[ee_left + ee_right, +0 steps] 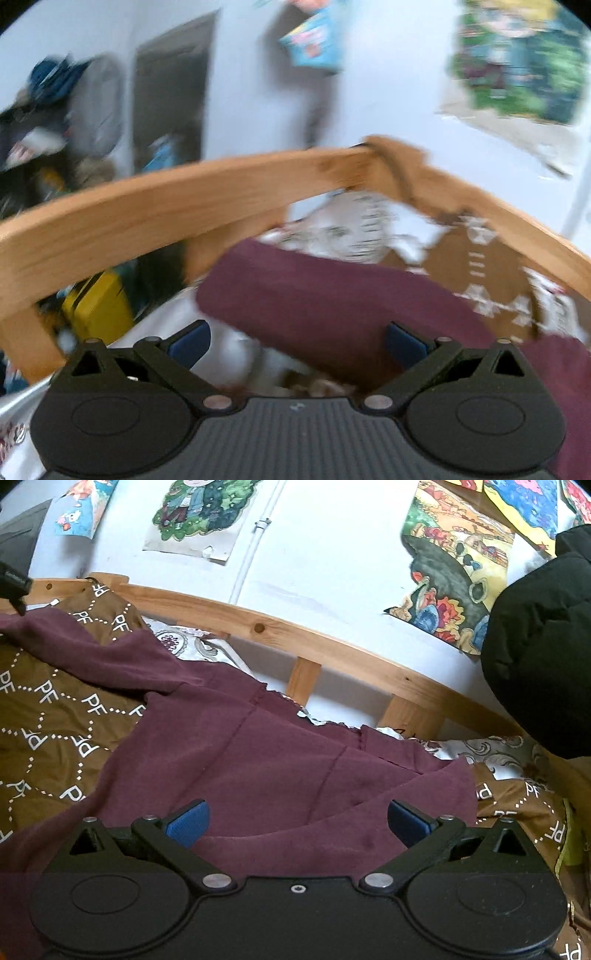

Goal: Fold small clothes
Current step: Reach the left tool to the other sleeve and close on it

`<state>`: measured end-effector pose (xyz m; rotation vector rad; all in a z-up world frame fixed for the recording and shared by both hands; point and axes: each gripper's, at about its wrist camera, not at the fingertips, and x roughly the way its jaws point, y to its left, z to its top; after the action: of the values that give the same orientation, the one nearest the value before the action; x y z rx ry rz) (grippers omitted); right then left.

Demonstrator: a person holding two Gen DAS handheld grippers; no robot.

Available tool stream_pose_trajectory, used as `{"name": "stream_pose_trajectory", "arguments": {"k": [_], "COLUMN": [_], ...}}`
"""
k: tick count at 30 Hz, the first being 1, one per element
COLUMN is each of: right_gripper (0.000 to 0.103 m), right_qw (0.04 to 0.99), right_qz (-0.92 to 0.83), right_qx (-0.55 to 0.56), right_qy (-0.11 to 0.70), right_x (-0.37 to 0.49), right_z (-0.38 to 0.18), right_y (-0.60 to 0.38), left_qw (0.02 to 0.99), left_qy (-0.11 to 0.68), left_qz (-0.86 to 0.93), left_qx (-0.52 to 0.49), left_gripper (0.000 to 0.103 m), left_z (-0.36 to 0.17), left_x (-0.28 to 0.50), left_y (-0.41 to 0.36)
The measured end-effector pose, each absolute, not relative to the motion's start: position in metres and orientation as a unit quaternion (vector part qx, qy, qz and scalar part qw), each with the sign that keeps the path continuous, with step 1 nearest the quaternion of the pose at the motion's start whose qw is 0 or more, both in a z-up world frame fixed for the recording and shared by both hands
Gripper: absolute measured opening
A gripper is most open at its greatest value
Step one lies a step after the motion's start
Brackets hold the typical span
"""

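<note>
A maroon garment (pixel 258 753) lies spread and creased on a brown bedcover (pixel 48 709) printed with white letters. My right gripper (pixel 297 823) hovers over the garment's near part, jaws wide open, nothing between the blue pads (pixel 188 825). In the blurred left wrist view the same maroon garment (pixel 332 299) lies ahead near the bed's corner. My left gripper (pixel 297 341) is above it, jaws wide apart and empty. A dark part of the left gripper (pixel 13 583) shows at the far left edge of the right wrist view.
A wooden bed rail (pixel 295 635) runs along the wall behind the garment and meets a corner (pixel 384 155) in the left wrist view. A black padded jacket (pixel 543 657) hangs at the right. A patterned white sheet (pixel 199 646) shows by the rail. A yellow box (pixel 98 306) stands beyond the bed.
</note>
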<state>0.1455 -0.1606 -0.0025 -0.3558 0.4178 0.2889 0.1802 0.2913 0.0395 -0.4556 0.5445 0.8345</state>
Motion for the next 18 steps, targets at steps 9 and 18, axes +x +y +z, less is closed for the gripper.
{"name": "stream_pose_trajectory", "arguments": {"k": [9, 18], "right_gripper": [0.102, 0.102], "right_qw": [0.954, 0.952], "right_qz": [0.110, 0.099], "right_qx": [-0.127, -0.140], "right_qy": [0.249, 0.254], "right_x": [0.164, 0.166], "right_z": [-0.018, -0.030], "right_y": [-0.184, -0.195], "left_qw": [0.821, 0.808], "left_qy": [0.221, 0.157], "left_qz": [0.429, 0.457], "left_qx": [-0.305, -0.339], "left_gripper": [0.093, 0.024], "left_z": [0.025, 0.026], "left_x": [0.166, 0.150], "left_y": [0.318, 0.317]}}
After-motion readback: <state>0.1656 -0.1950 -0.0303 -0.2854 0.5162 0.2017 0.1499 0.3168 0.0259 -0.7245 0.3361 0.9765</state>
